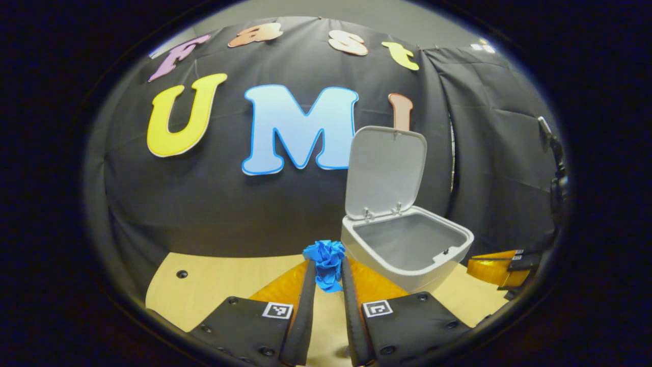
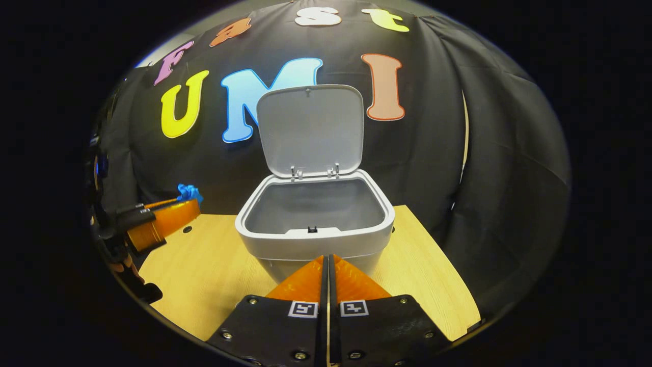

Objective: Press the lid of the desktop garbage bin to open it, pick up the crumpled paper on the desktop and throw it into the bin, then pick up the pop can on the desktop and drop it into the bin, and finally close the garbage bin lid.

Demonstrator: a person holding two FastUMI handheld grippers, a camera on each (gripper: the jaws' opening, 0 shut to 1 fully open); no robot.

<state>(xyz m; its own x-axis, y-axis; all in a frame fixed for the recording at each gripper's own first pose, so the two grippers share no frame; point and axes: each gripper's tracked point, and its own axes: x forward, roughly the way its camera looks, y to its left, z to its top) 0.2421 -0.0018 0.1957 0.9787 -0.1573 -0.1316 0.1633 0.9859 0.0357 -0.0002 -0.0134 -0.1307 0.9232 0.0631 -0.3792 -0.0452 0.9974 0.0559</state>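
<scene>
The left gripper [image 1: 327, 278] pinches the blue paper [image 1: 326, 262] between its fingertips, with the open bin [image 1: 407, 244] just ahead to its right, while the right gripper [image 2: 327, 265], pressed together and empty, waits facing the bin's front.

Both views are running evenly lit, light coming from overhead and a bit in front. The table [image 2: 204, 265] is reading bright with no harsh glare. The bin [image 2: 316, 239] is casting only a soft shadow at its base, and its open lid [image 2: 310, 127] is showing a mild sheen. Centre is staying sharp. Fisheye is bending the edges hard, and the rim is going dim and slightly smeared. The black cloth wall [image 1: 229, 204] is soaking up light.
</scene>
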